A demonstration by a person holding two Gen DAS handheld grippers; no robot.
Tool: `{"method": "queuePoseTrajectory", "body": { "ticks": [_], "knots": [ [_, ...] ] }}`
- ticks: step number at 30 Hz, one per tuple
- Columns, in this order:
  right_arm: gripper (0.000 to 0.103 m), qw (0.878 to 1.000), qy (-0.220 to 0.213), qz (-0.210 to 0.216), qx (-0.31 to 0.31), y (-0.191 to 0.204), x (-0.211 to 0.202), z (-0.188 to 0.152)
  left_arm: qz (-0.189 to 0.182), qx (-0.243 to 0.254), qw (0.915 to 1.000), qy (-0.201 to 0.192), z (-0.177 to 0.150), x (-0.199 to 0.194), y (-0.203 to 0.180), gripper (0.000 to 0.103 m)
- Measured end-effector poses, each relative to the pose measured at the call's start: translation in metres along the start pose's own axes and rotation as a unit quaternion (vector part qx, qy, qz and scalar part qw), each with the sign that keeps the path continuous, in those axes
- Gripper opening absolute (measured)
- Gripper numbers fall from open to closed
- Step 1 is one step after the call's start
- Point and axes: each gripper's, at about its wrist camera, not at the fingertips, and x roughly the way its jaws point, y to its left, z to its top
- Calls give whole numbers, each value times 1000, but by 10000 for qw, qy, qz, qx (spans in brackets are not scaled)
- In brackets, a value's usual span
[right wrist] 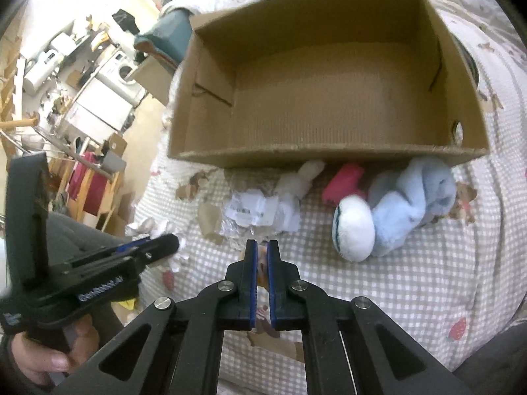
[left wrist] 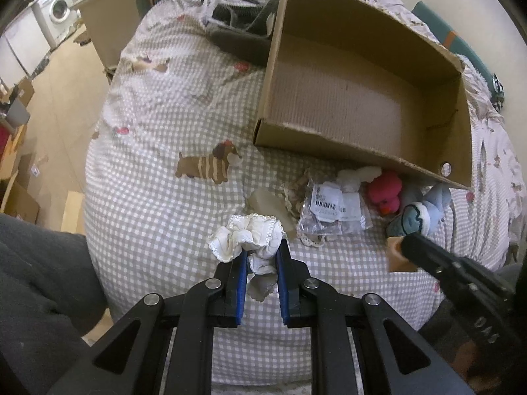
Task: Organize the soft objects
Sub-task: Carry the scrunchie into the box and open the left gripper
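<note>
My left gripper [left wrist: 262,247] is shut on a white frilly cloth [left wrist: 245,238] just above the checked bedspread [left wrist: 158,204]. My right gripper [right wrist: 262,247] is shut on a small orange-tan soft piece [right wrist: 262,263]; that piece shows in the left wrist view [left wrist: 397,253]. An open cardboard box [left wrist: 332,105] lies beyond, also in the right wrist view [right wrist: 210,156]. Against its near wall lie a blue plush toy [right wrist: 415,207], a pink plush [right wrist: 342,181], a white fluffy toy [right wrist: 304,177] and a plastic bag with a label [left wrist: 332,210].
A dark grey garment [left wrist: 243,41] lies behind the box's left side. The bed drops off at the left to a floor with cardboard boxes [left wrist: 108,23] and a washing machine [left wrist: 57,8]. My dark sleeve [left wrist: 39,283] fills the lower left.
</note>
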Motion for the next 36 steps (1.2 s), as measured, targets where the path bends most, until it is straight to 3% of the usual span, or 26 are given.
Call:
{"method": "queuePoseTrajectory", "body": {
  "ticks": [5,13,20,25,28,33,36],
  "knots": [
    [7,9994,-322,40,-112,-2,-31,10,-66,123,9996,-240,19,-19,-8,15],
    [7,9956,-922,-13,-154,-16,-70,54,7,707,9925,-999,80,-54,-43,15],
    [7,9913,-1287,-242,-151,-37,-72,98,-51,1082,9879,-1112,124,-32,-70,15],
    [7,9896,-1397,-337,99,-63,-51,104,-200,1221,9868,-1042,120,8,-74,15],
    [7,9910,-1221,-353,424,-78,-36,102,-265,995,9910,-852,116,28,-67,15],
    [7,9901,-1324,-330,322,-74,-37,102,-277,971,9902,-969,111,27,-68,15],
    [7,9917,-1177,-417,319,-74,-29,101,-284,1001,9897,-986,108,25,-69,15]
  ]
}}
